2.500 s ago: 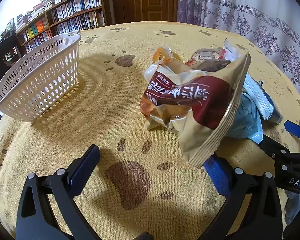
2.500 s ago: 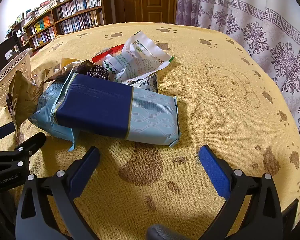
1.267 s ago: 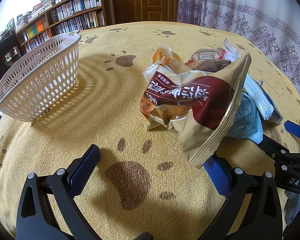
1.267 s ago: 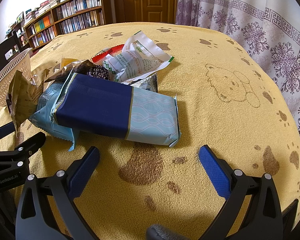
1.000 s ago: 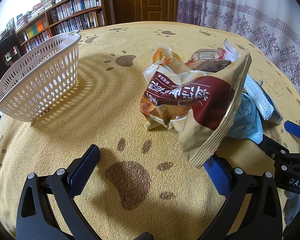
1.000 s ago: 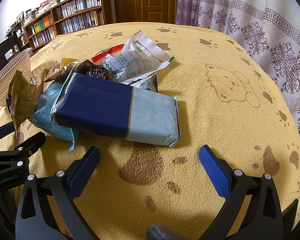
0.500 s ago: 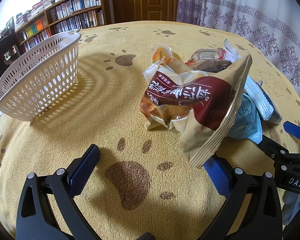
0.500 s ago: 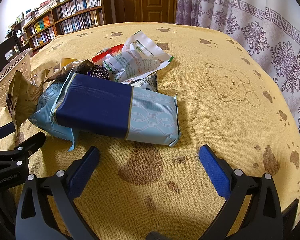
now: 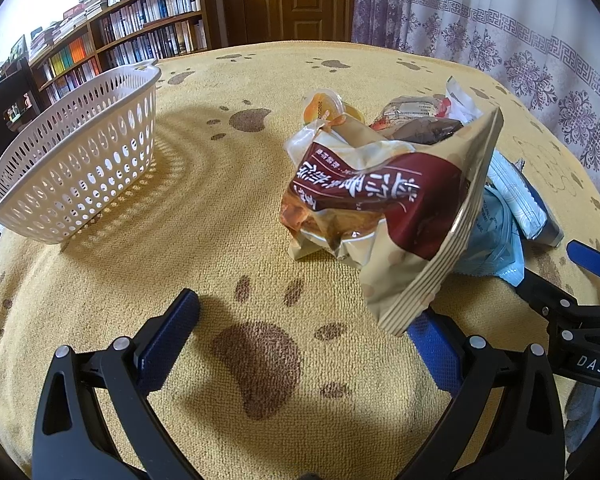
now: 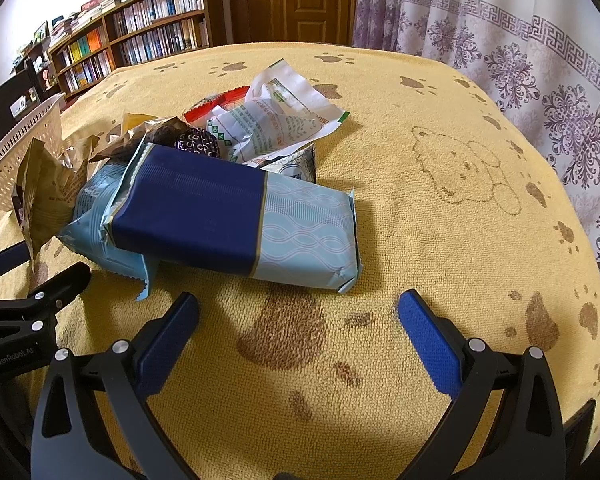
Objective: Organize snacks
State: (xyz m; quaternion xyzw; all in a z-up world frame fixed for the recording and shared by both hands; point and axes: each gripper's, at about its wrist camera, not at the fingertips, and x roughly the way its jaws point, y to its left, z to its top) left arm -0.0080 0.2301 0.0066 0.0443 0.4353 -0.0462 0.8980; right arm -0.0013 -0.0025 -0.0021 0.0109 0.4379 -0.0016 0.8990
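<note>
Above yellow cloth (image 9: pixel 220 240), left claw (image 9: pixel 300 344) spread, right claw (image 10: pixel 298 332) spread, both low

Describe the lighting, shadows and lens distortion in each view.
Left wrist view: hard light throws a striped shadow from the white basket across the yellow cloth; glare on the brown snack bag; fisheye bends the bookshelf. Right wrist view: the navy-and-blue packet casts a short shadow; the curtain bows; corners are vignetted black.
</note>
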